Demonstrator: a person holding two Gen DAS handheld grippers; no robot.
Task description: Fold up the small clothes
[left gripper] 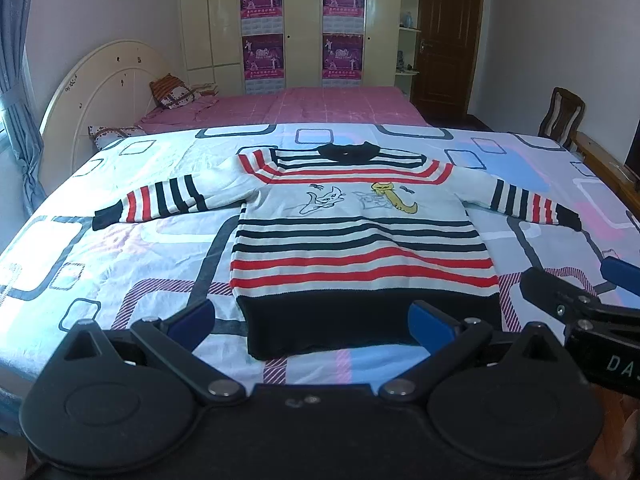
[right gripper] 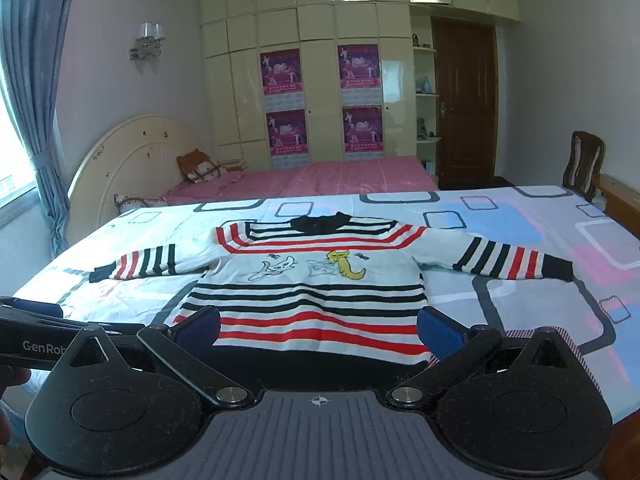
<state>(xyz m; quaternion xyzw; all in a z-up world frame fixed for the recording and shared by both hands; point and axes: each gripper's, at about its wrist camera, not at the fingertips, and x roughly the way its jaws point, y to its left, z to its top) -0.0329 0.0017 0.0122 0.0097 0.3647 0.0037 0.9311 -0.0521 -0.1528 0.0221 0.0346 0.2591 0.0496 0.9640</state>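
Note:
A small striped sweater (left gripper: 360,240), white with red and black stripes, a black hem, a black collar and cartoon cats on the chest, lies flat and face up on the bed, both sleeves spread out sideways. It also shows in the right wrist view (right gripper: 316,300). My left gripper (left gripper: 312,324) is open and empty, just short of the black hem. My right gripper (right gripper: 320,330) is open and empty, near the hem at its right part; it shows at the right edge of the left wrist view (left gripper: 580,292).
The bedspread (left gripper: 120,264) has a pattern of rounded squares in blue, pink and grey. A pink bed (left gripper: 304,106) with pillows (left gripper: 172,92) lies behind it. A wooden chair (left gripper: 560,116) stands at the far right, a wardrobe and door at the back.

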